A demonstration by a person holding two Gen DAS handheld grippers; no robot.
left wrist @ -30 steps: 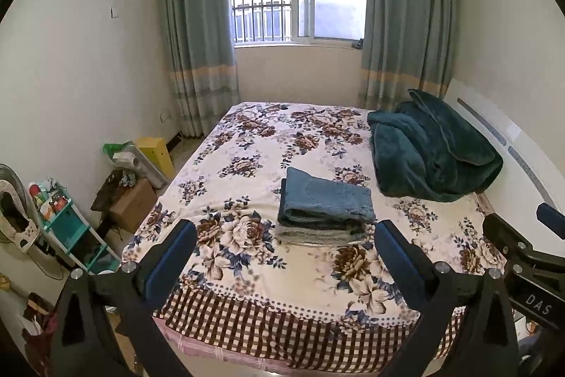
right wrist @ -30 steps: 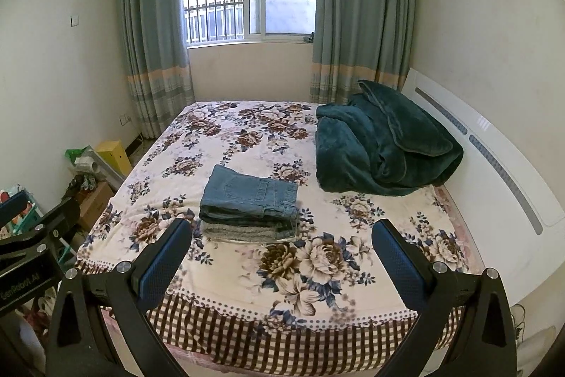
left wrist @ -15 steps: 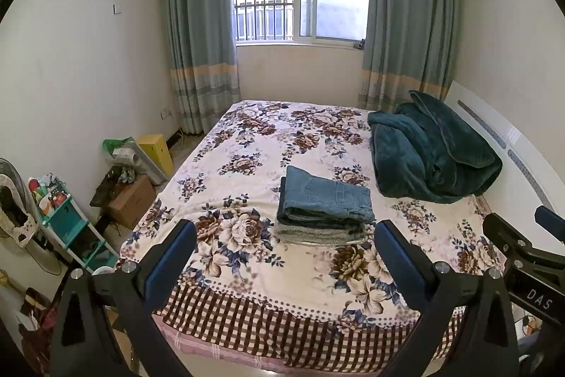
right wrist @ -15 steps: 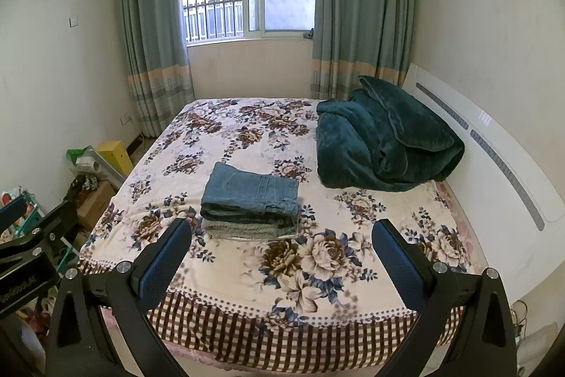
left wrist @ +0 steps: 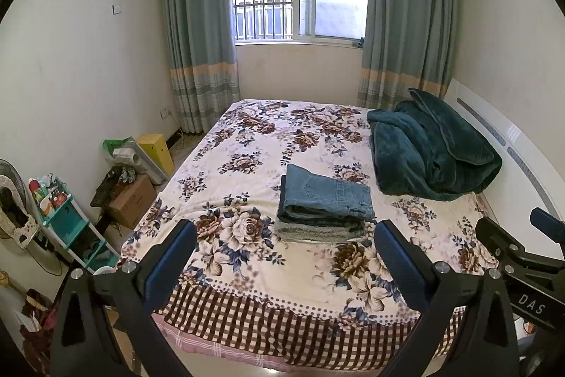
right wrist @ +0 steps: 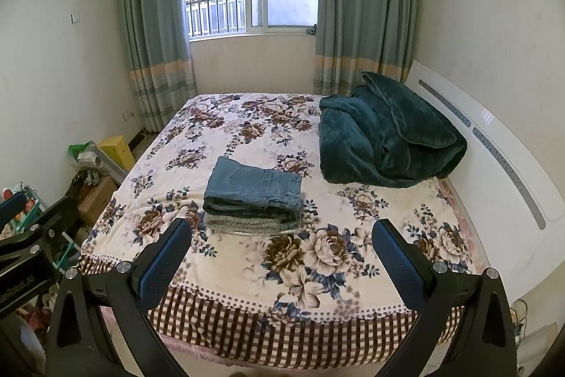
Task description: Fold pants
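Jeans (left wrist: 326, 196) lie folded into a neat block near the foot of the bed (left wrist: 247, 274), stacked on a grey folded garment (left wrist: 317, 232), likely so finished pieces pile together: two items, though the lower may be more than one. Left gripper (left wrist: 284, 257) and right gripper (right wrist: 280, 255) hang well back, fingers spread wide, holding nothing, which suggests the folding is done
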